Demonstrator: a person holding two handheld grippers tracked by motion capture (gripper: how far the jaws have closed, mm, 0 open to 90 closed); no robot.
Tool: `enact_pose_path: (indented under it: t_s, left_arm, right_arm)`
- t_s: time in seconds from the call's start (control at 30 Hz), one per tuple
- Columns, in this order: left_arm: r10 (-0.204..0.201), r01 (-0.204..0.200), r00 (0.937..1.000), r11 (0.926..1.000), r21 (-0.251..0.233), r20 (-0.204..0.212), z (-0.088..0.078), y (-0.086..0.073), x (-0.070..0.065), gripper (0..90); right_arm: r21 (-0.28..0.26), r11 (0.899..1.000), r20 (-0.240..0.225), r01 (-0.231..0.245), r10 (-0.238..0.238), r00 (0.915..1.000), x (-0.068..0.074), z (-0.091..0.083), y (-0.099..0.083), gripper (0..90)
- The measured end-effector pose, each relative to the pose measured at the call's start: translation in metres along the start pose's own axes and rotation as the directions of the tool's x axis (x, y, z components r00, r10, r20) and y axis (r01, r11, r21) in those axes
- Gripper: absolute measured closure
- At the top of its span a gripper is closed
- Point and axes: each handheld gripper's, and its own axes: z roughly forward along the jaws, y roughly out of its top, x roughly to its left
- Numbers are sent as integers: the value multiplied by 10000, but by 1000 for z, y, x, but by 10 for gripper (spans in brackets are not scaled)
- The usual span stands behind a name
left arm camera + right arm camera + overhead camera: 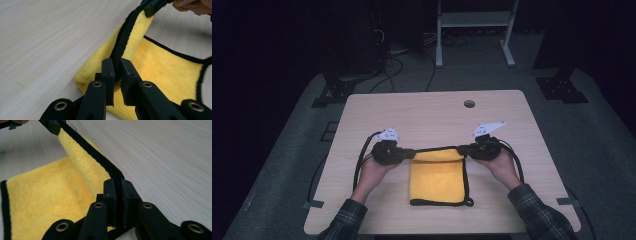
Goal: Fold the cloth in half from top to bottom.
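A yellow cloth [437, 180] with a black hem lies on the wooden table [432, 110], its far edge lifted and pulled taut between my two grippers. My left gripper [413, 154] is shut on the far left corner of the yellow cloth [160, 67], the black hem pinched between its jaws. My right gripper [460, 150] is shut on the far right corner of the yellow cloth [42, 195]. In the left gripper view, my left gripper [117, 72] looks along the hem to the right gripper [152, 6]. Along the same hem, the right gripper view looks from my right gripper [118, 186] to the left gripper [53, 126].
A round cable hole [469, 104] sits near the table's far edge. Beyond the table stand a white frame [474, 30] and dark equipment stands [562, 85] on a grey floor. Bare wood lies past the cloth and to either side.
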Motion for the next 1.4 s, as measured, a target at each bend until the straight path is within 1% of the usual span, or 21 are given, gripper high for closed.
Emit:
enact_pose_path:
  t_s: [0.03,0.1,0.23,0.3,0.4,0.57,0.7,0.77,0.87,0.93,0.97,1.03,1.07,1.13,1.17,1.27,1.3,1.37,1.4]
  left_arm:
    - [34,-35,10000,10000,18,22,-2,-1,-3,817]
    - [-25,26,10000,10000,-23,62,-5,-5,-8,817]
    - [-97,95,9996,9999,86,266,-8,-11,-19,817]
    - [-124,119,9992,9998,141,391,-10,-14,-25,818]
    - [-26,13,9989,9996,289,463,-13,-18,-36,817]
    - [-7,-29,9982,9983,590,599,-13,-27,-47,817]
    - [-53,-3,9975,9969,791,705,-12,-33,-52,817]
    - [-63,-18,9970,9946,1035,776,-10,-36,-55,816]
    - [-48,-72,9962,9905,1374,868,-7,-41,-59,816]
    - [-37,-98,9960,9884,1515,889,-6,-44,-61,816]
    - [14,-161,9960,9863,1644,891,-6,-45,-62,816]
    - [-49,-142,9950,9817,1900,995,-3,-48,-63,814]
    - [-98,-116,9947,9783,2070,1024,-1,-51,-64,812]
    - [-147,-85,9949,9737,2277,1000,3,-54,-66,805]
    - [-145,-90,9949,9731,2304,1003,4,-55,-66,801]
    - [-157,-84,9946,9732,2300,1027,3,-55,-66,772]
    - [-118,-126,9938,9760,2172,1103,0,-53,-66,745]
    - [-178,-46,9931,9816,1907,1157,-5,-51,-66,708]
    - [-226,26,9930,9856,1693,1162,-8,-49,-66,691]
  right_arm:
    - [-8,10000,-60,6,-6,10000,3,-2,-1,827]
    - [-33,10000,-137,35,-36,9999,9,-5,-3,826]
    - [-10,9999,-228,165,-165,9996,24,-11,-11,826]
    - [-2,9999,-289,170,-170,9994,29,-14,-14,826]
    - [41,9999,-409,151,-149,9991,37,-19,-19,826]
    - [210,9996,-538,205,-194,9984,50,-21,-28,826]
    - [395,9990,-692,215,-187,9974,59,-22,-35,825]
    - [459,9987,-724,204,-170,9972,62,-22,-38,824]
    - [680,9975,-848,194,-136,9963,65,-20,-44,823]
    - [885,9959,-939,212,-129,9955,69,-18,-48,822]
    - [929,9954,-975,235,-144,9951,70,-17,-50,822]
    - [1069,9940,-1069,240,-125,9942,73,-17,-53,820]
    - [1133,9933,-1100,243,-117,9939,74,-16,-54,819]
    - [1322,9911,-1198,164,-5,9928,74,-13,-58,814]
    - [1417,9898,-1247,130,48,9922,74,-12,-60,811]
    - [1454,9894,-1280,48,140,9917,74,-10,-62,796]
    - [1393,9902,-1254,54,122,9920,73,-12,-60,743]
    - [1201,9928,-1247,26,125,9921,73,-16,-57,700]
    - [996,9950,-1318,-52,184,9911,72,-19,-56,683]
